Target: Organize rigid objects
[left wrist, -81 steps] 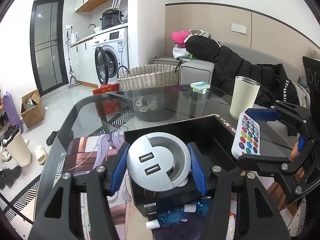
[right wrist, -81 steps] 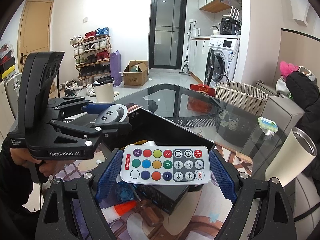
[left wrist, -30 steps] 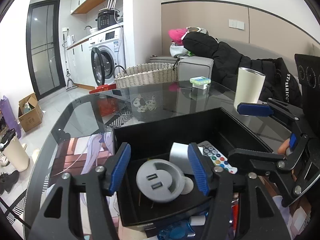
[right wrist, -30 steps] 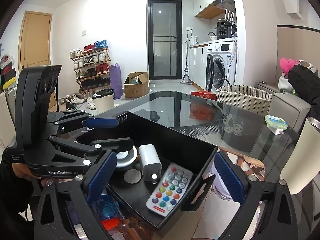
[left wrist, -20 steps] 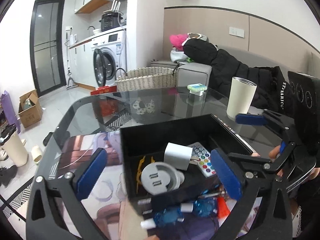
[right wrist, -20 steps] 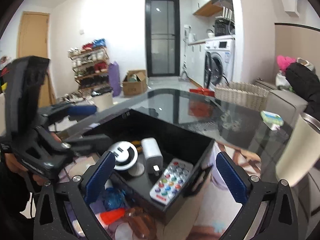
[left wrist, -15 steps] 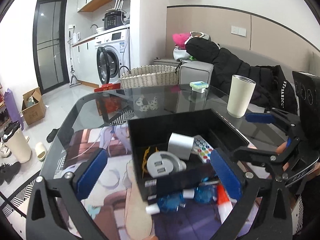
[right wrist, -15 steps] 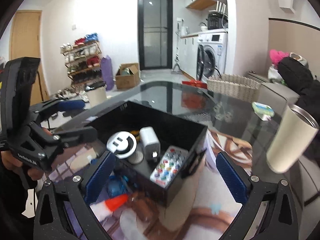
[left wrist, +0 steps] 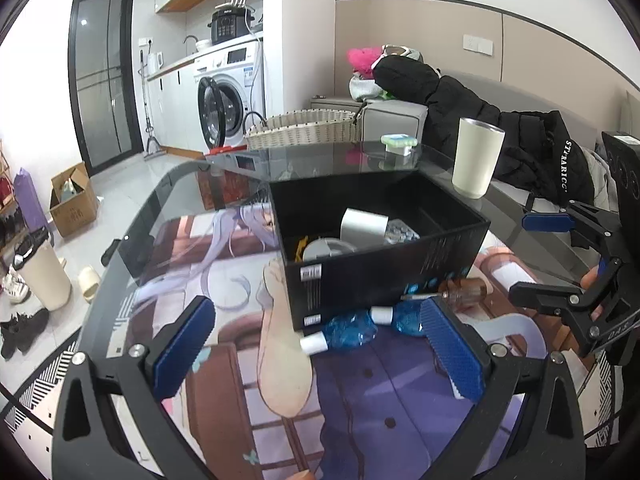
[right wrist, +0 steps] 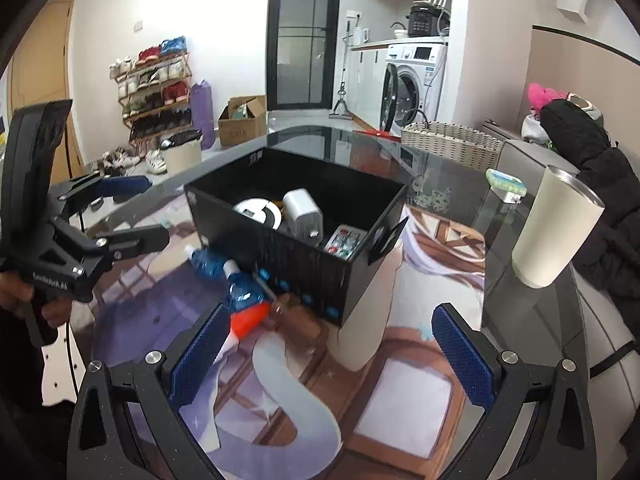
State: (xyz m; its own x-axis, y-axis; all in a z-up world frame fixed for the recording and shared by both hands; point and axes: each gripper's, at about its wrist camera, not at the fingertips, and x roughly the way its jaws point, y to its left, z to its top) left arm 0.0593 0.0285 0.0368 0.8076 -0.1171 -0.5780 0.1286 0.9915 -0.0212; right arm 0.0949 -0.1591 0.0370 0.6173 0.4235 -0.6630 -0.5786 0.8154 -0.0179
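Observation:
A black open box (left wrist: 384, 276) (right wrist: 296, 248) stands on the printed mat. Inside lie a round grey USB hub (right wrist: 258, 210), a white charger cube (right wrist: 303, 211) and a remote with coloured buttons (right wrist: 345, 243). My left gripper (left wrist: 320, 346) is open and empty, low in front of the box. My right gripper (right wrist: 330, 350) is open and empty, back from the box's right corner. Each gripper shows in the other's view, the left (right wrist: 120, 216) and the right (left wrist: 548, 258). Blue tubes with white caps (left wrist: 352, 330) (right wrist: 240, 286) and a brown-handled tool (left wrist: 460, 292) lie against the box front.
A cream tumbler (left wrist: 476, 160) (right wrist: 554, 228) stands on the glass table (left wrist: 168, 208) right of the box. A small green-white pack (left wrist: 398, 142) lies further back. An orange-red thing (right wrist: 250, 316) lies by the tubes. A black coat lies on the sofa behind.
Both grippers let go of the hub and the remote into the box, opened wide, then drew back and down from the box.

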